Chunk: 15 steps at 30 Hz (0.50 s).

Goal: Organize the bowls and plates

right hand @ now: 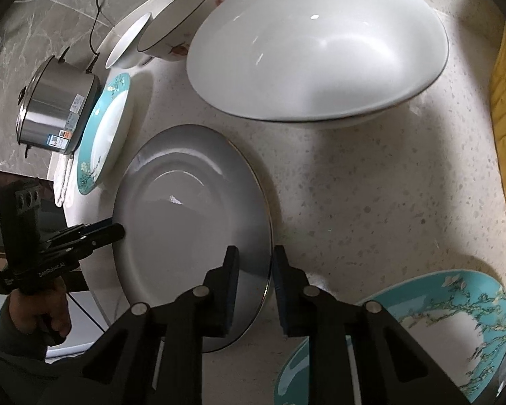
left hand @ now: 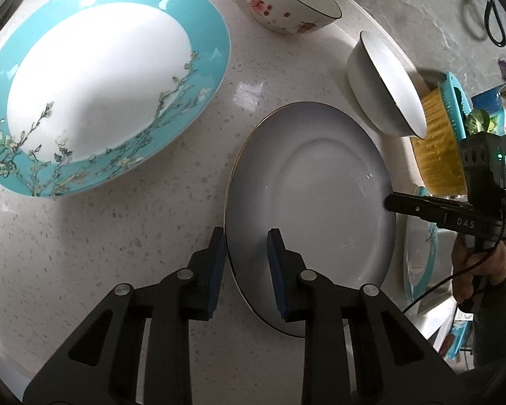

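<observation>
A grey plate with a thin gold rim lies on the speckled white counter. My left gripper straddles its left rim, one pad under the edge and one on top, shut on it. In the right wrist view the same grey plate has my right gripper shut on its opposite rim. Each view shows the other gripper at the plate's far edge: the right gripper and the left gripper, each held in a hand. A turquoise flowered plate lies to the left.
A red-flowered bowl and a white bowl stand behind the plate. A large white bowl, a second turquoise plate, a steel pot and a yellow basket crowd the counter. Scissors lie beyond.
</observation>
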Tool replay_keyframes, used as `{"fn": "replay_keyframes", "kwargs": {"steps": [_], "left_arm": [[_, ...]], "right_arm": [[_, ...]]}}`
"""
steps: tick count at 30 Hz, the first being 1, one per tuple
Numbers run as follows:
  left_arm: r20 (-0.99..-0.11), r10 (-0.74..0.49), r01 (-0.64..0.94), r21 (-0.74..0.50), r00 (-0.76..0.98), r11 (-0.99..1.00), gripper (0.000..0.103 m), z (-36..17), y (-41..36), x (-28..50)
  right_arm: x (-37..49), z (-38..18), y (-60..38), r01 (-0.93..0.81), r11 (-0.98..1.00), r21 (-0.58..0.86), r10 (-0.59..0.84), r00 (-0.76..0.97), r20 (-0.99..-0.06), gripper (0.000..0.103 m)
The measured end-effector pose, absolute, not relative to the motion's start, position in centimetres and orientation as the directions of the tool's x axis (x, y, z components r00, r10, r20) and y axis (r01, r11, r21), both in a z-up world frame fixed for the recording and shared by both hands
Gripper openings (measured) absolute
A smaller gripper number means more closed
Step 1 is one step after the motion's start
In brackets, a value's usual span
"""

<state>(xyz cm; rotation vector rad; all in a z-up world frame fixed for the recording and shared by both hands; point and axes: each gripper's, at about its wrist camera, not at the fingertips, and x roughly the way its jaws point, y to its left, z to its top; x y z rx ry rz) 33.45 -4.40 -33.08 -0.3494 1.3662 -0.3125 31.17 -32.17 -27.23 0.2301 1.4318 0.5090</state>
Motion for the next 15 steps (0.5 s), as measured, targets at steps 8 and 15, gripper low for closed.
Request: {"fn": "replay_keyframes", "kwargs": {"steps": [8,15], "left_arm": [[-0.895,-0.411,0.009,-0.416,0.173,0.909,0.02,-33.08,-4.15,33.58],[-0.906,-0.39,0.007,-0.394,0.165,0.919,0.02,-32.85,-4.38,33.76]], "right_arm": [[31.18,-27.39,-32.49,-0.145,0.875,0.462,0.473,0.044,-0.88,0.021],[30.84,-27.38,-32.39,-0.101,0.883,0.459,0.465,0.049,-0.884,0.021]]}}
